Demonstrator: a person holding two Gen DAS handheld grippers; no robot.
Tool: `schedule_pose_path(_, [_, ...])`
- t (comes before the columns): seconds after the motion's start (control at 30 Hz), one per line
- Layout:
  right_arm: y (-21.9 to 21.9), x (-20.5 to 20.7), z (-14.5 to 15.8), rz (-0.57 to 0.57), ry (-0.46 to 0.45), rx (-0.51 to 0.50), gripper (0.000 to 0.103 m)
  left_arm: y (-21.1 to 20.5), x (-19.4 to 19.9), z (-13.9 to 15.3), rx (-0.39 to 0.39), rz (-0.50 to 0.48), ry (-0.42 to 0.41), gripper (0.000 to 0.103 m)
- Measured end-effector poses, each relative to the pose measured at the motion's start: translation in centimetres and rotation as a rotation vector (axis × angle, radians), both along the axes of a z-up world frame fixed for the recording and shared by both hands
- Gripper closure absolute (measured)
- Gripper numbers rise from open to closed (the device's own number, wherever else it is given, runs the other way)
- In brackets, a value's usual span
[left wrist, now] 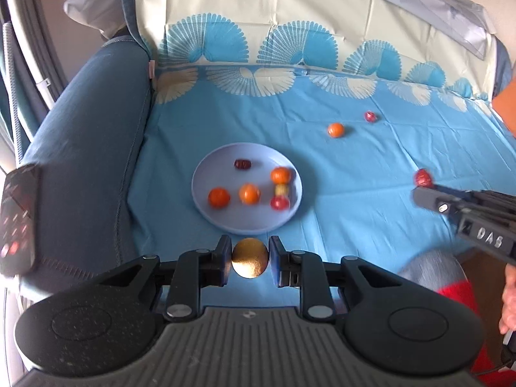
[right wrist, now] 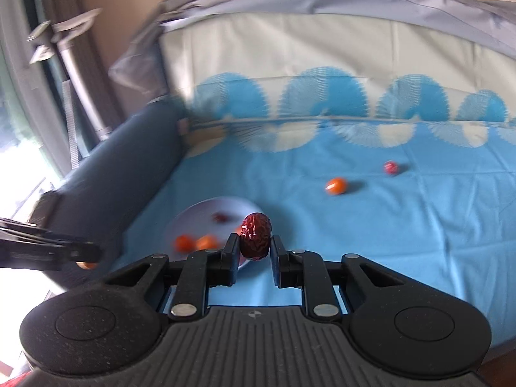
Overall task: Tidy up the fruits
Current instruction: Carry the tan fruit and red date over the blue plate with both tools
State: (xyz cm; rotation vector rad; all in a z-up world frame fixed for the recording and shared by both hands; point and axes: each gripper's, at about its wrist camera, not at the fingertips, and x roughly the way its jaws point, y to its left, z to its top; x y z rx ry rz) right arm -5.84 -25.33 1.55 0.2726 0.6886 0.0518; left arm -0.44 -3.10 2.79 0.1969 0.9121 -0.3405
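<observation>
Left wrist view: left gripper (left wrist: 250, 262) pinches an orange (left wrist: 250, 262) just short of the plate (left wrist: 206, 174). Right gripper (right wrist: 254, 242) clamps a red date (right wrist: 255, 238).

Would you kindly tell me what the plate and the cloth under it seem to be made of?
The plate looks like plastic, perhaps melamine: an even pale lavender, smooth with a soft sheen. The cloth looks like thin woven fabric or a disposable sheet: matte blue with fan prints, showing fold creases.

Blue patterned cloth (left wrist: 354, 174) bearing a lilac plate (left wrist: 201, 174), one orange fruit (left wrist: 336, 130), one red date (left wrist: 370, 116).
</observation>
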Motion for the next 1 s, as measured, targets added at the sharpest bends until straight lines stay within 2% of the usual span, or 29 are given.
schedule_pose_path(0.2, [5.9, -4.5, 1.6, 0.093, -0.011, 0.000, 0.082, 2.4, -5.1, 0.8, -0.040, -0.015, -0.025, 0.076])
schedule_pose_path(0.4, [9.3, -7.9, 2.1, 0.150, -0.020, -0.058, 0.082, 4.0, -8.3, 1.1, -0.088, -0.002, -0.060, 0.076])
schedule_pose_path(0.7, [10.3, -9.9, 3.0, 0.156, -0.050, -0.101, 0.082, 5.8, -9.4, 1.9, -0.114, 0.053, -0.101, 0.076])
schedule_pose_path(1.0, [10.7, -9.8, 2.9, 0.164, -0.045, -0.110, 0.082, 6.1, -9.2, 1.9, -0.122, 0.051, -0.102, 0.076])
